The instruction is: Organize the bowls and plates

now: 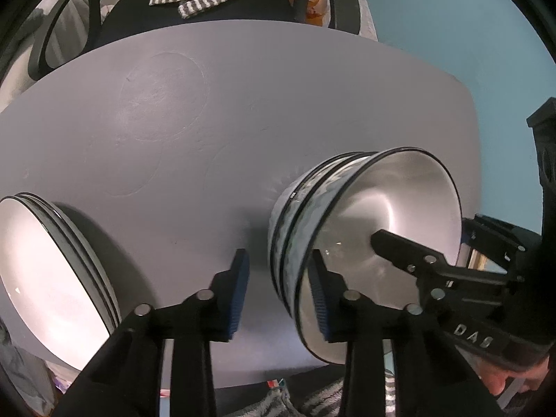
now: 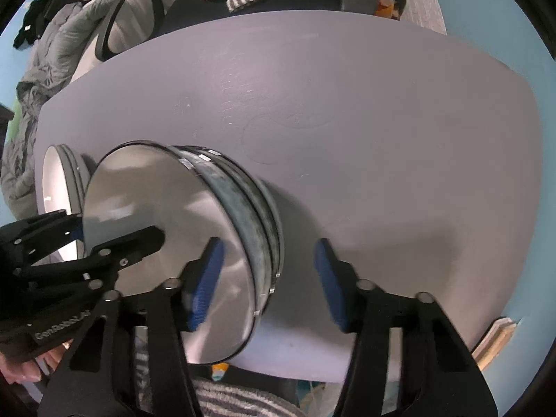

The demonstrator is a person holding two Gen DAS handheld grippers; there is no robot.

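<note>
Through the left wrist camera I am looking down on a grey table (image 1: 215,111); a stack of bowls (image 1: 351,229) is sitting right of centre, white inside with dark rims and mottled grey walls; a stack of plates (image 1: 52,271) is lying at the left edge, well apart from the bowls. My left gripper (image 1: 279,292) is straddling the near left wall of the bowl stack; one blue pad is standing outside the wall over bare table, the other inside the top bowl; the jaws are partly apart and I am not seeing the outer pad touching the wall. The right gripper (image 1: 382,239) is reaching into the bowl from the right.

Through the right wrist camera the same bowls (image 2: 173,243) are filling the left half; the plates (image 2: 59,187) are showing behind them at the far left. My right gripper (image 2: 267,281) is straddling the right wall of the stack; its left pad is sitting inside the top bowl, its right pad is hanging well clear of the outer wall; so it is standing apart, clamped on nothing. The left gripper (image 2: 139,239) is poking in from the left.
</note>
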